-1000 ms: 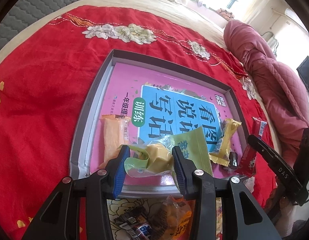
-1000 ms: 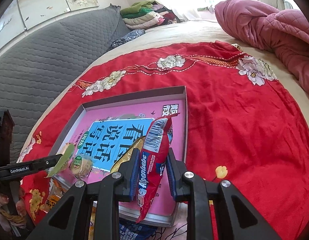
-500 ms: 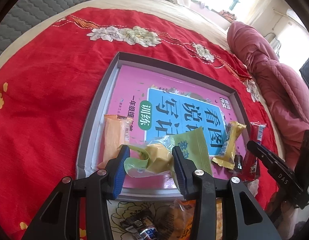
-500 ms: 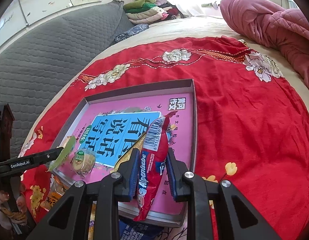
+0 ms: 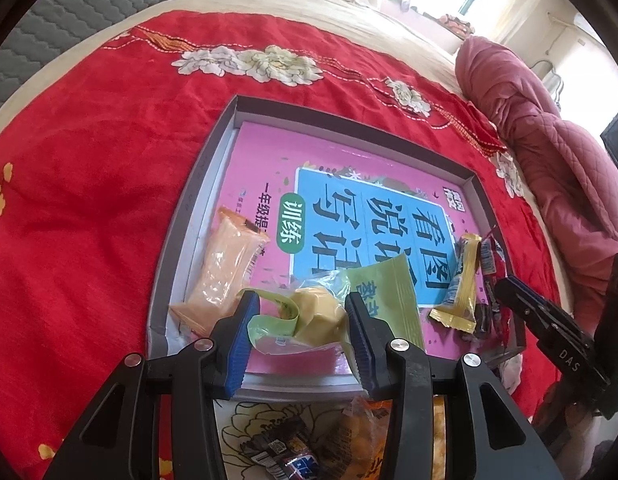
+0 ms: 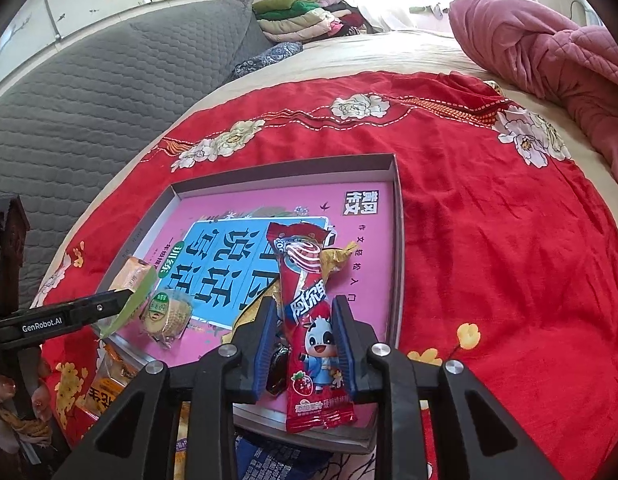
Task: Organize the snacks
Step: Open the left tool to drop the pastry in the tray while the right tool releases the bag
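Note:
A grey tray (image 5: 181,216) lined with a pink book lies on the red bedspread. My left gripper (image 5: 301,320) is shut on a green-wrapped round cake (image 5: 321,316) over the tray's near edge; the cake also shows in the right wrist view (image 6: 167,312). An orange packet (image 5: 225,268) and a yellow bar (image 5: 461,280) lie in the tray. My right gripper (image 6: 305,332) is shut on a red candy packet (image 6: 309,320), now lying flat across the tray's (image 6: 397,240) near right corner, partly over the yellow bar (image 6: 333,260).
More snack packets (image 5: 309,452) lie on the bedspread below the tray's near edge. A pink quilt (image 6: 549,48) is heaped at the right. A grey padded headboard (image 6: 89,92) runs along the left. Folded clothes (image 6: 301,16) are stacked at the far end.
The red candy packet has turned in my right gripper from edge-on to face-up and lies lower on the tray. The left gripper has drawn back slightly with the green cake.

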The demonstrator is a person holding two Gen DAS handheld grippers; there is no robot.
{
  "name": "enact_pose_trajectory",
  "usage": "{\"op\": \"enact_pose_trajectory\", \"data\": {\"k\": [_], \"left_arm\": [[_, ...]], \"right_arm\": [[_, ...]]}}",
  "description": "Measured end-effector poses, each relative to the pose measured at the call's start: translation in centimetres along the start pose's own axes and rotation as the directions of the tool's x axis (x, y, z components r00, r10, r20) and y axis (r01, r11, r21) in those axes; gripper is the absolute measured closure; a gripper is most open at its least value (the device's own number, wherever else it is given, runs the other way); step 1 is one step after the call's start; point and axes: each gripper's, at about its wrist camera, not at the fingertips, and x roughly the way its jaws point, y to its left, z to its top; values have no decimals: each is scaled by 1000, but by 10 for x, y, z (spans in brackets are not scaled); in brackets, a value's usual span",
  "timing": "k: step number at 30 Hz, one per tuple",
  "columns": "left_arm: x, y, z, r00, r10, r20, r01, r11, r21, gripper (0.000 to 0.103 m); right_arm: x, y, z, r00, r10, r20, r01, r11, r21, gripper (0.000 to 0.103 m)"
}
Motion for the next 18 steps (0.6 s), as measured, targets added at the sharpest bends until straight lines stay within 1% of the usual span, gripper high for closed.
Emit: {"op": "enact_pose_trajectory", "data": {"k": [14, 18], "left_arm": [[3, -1, 1, 1000, 13, -12, -13, 1000, 4, 56], [4, -1, 2, 1000, 19, -14, -19, 1000, -2, 53]], "right_arm": [[-3, -1, 2, 1000, 0, 9, -1, 1000, 10, 70], [-3, -1, 2, 1000, 1, 11, -1, 1000, 11, 70]]}}
